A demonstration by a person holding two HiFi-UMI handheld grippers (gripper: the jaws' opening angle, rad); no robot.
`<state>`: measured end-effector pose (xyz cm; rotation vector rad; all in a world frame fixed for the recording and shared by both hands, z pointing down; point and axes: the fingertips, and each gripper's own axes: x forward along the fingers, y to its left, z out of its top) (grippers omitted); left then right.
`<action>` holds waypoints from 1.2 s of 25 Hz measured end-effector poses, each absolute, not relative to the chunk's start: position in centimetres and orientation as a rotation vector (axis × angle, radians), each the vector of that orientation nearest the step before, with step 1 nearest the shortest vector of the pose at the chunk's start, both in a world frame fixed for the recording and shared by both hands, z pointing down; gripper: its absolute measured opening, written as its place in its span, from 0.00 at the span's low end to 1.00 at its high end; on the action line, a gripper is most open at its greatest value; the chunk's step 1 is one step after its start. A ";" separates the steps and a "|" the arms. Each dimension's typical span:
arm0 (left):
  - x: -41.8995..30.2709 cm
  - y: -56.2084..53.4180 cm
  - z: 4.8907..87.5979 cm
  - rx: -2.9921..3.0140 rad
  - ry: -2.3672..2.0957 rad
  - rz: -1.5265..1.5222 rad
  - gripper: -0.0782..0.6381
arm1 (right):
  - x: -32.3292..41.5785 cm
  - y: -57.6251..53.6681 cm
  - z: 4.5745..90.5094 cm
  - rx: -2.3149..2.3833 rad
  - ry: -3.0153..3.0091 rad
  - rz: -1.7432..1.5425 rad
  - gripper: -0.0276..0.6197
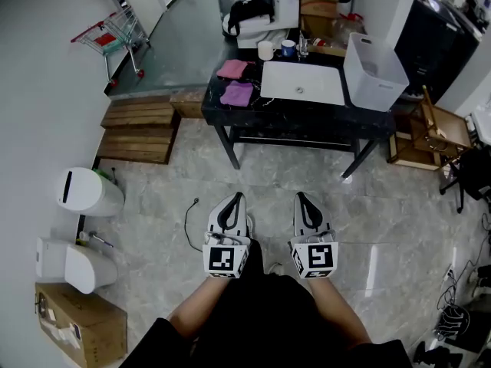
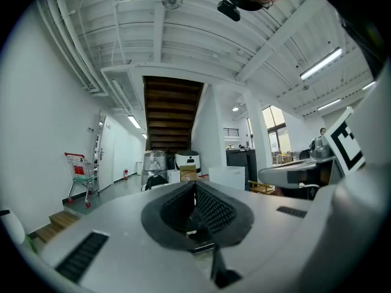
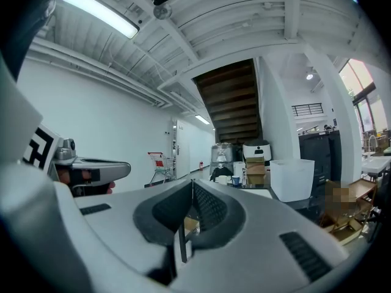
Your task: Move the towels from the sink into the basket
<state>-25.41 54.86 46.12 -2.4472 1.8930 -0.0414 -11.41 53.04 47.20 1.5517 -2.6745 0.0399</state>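
Note:
Two towels lie on the dark table's left end: a pink towel and a purple towel, beside the white sink. A white basket stands on the table's right end and also shows in the right gripper view as a white basket. My left gripper and right gripper are held side by side over the floor, well short of the table. Both point level toward it, jaws shut with nothing between them. In its own view each shows as a closed tip: left gripper, right gripper.
The dark table stands ahead across a tiled floor. Cups and boxes sit at its back. Wooden pallets lie to the left, a red shopping cart farther off. A cardboard box and white bins line the left wall.

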 end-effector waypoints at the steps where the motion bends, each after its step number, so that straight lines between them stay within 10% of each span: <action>1: -25.4 54.1 46.1 -2.459 1.880 -0.032 0.13 | -11.7 52.5 47.1 1.554 -2.682 0.041 0.07; 30: -38.6 27.0 49.1 -2.705 1.753 0.015 0.13 | -29.4 24.3 48.3 1.548 -2.561 0.137 0.07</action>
